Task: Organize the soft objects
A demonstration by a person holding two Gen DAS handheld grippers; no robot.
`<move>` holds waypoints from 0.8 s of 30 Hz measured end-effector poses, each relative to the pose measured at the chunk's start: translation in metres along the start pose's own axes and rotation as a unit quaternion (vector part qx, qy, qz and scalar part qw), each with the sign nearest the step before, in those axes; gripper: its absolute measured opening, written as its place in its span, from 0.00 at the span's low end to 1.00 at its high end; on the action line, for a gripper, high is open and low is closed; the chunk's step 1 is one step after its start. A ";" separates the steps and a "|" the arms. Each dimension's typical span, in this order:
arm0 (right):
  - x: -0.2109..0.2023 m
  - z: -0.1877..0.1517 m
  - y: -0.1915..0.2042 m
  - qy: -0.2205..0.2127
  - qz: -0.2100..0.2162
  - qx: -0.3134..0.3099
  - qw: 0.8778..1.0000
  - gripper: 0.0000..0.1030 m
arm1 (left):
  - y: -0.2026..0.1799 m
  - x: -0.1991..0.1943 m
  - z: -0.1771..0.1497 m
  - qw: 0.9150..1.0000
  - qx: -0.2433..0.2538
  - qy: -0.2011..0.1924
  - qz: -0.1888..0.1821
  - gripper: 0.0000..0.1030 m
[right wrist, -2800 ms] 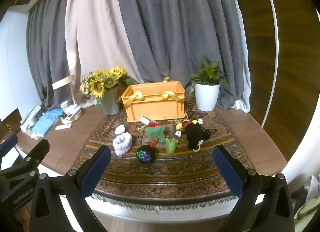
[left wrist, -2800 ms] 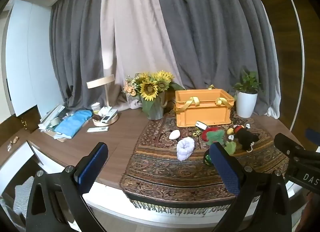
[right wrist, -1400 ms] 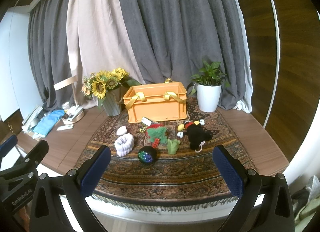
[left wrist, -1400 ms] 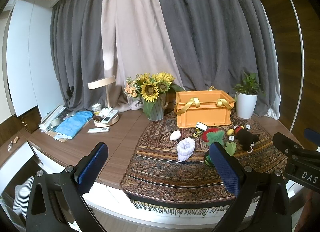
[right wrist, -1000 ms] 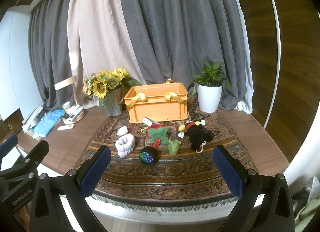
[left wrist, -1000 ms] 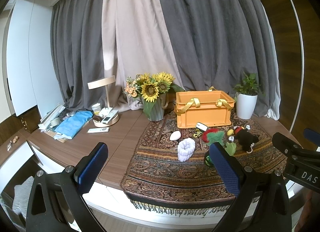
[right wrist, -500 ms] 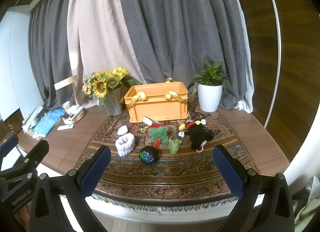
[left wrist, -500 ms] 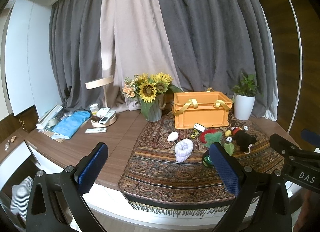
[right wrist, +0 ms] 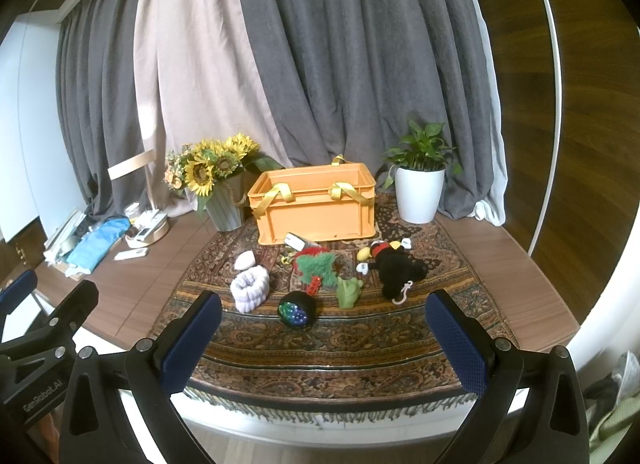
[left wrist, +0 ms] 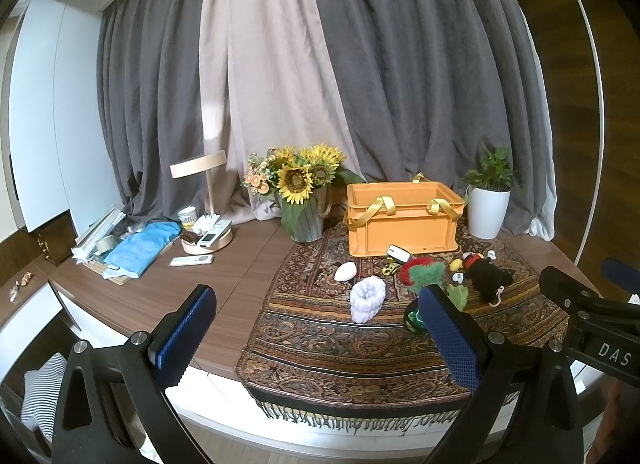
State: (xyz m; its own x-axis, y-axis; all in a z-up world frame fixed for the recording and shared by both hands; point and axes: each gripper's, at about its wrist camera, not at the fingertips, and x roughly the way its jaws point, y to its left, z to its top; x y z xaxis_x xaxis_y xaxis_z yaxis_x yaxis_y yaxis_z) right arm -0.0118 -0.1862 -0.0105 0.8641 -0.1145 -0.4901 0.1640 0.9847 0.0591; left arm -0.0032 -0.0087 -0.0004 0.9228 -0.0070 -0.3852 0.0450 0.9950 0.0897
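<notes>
Both grippers hang before the table edge, level, fingers spread wide and holding nothing: left gripper (left wrist: 316, 334), right gripper (right wrist: 324, 338). The soft toys (right wrist: 320, 268) lie mid-frame on the rug (right wrist: 360, 340), just below the orange box (right wrist: 316, 204); free rug lies between toys and the near edge.

Soft daylight, even, moderately bright. Source looks to sit behind pale curtain panel (left wrist: 256, 76): cloth glows warm left of grey drapes (left wrist: 420, 64), small bright patch low on it. Orange crate (right wrist: 316, 206) well lit, colours saturated; short soft shadows just in front of crate on patterned rug (right wrist: 344, 328). Desk (left wrist: 208, 280) wood shows mild sheen left of crate. Strong fisheye bend: room lines curve, black vignette in corners. Centre sharp; near blue pads (right wrist: 192, 342) slightly soft. No motion blur.
</notes>
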 end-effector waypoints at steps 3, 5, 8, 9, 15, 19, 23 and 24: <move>0.000 0.000 0.000 0.000 0.000 0.000 1.000 0.99 | 0.000 0.000 0.000 1.000 -0.001 0.000 -0.001 1.00; 0.000 0.000 0.000 0.000 0.000 0.000 1.000 0.99 | -0.001 0.000 0.000 1.000 -0.001 0.000 0.000 1.00; 0.000 0.000 0.000 0.000 0.000 0.000 1.000 0.99 | 0.000 0.000 0.000 1.000 -0.001 0.001 -0.001 1.00; 0.000 0.000 0.001 0.000 0.000 -0.001 1.000 0.99 | -0.001 0.000 0.000 1.000 -0.001 0.001 -0.001 1.00; 0.002 -0.001 0.001 0.004 0.000 -0.001 1.000 0.99 | -0.003 0.004 -0.005 1.000 0.000 0.008 -0.005 1.00; 0.012 -0.006 0.002 0.012 -0.002 0.000 1.000 0.99 | -0.004 0.018 -0.011 1.000 0.000 0.020 -0.012 1.00; 0.032 -0.008 0.004 0.024 -0.008 -0.002 1.000 0.99 | -0.001 0.040 -0.013 0.999 0.013 0.034 -0.021 1.00; 0.037 -0.009 0.004 0.028 -0.009 -0.001 1.000 0.99 | 0.000 0.045 -0.013 0.999 0.015 0.036 -0.025 1.00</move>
State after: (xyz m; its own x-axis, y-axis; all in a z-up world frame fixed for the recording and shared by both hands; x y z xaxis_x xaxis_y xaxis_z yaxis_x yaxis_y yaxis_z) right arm 0.0169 -0.1852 -0.0365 0.8332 -0.1243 -0.5388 0.1778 0.9829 0.0481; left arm 0.0330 -0.0081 -0.0299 0.8896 -0.0487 -0.4541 0.1029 0.9901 0.0954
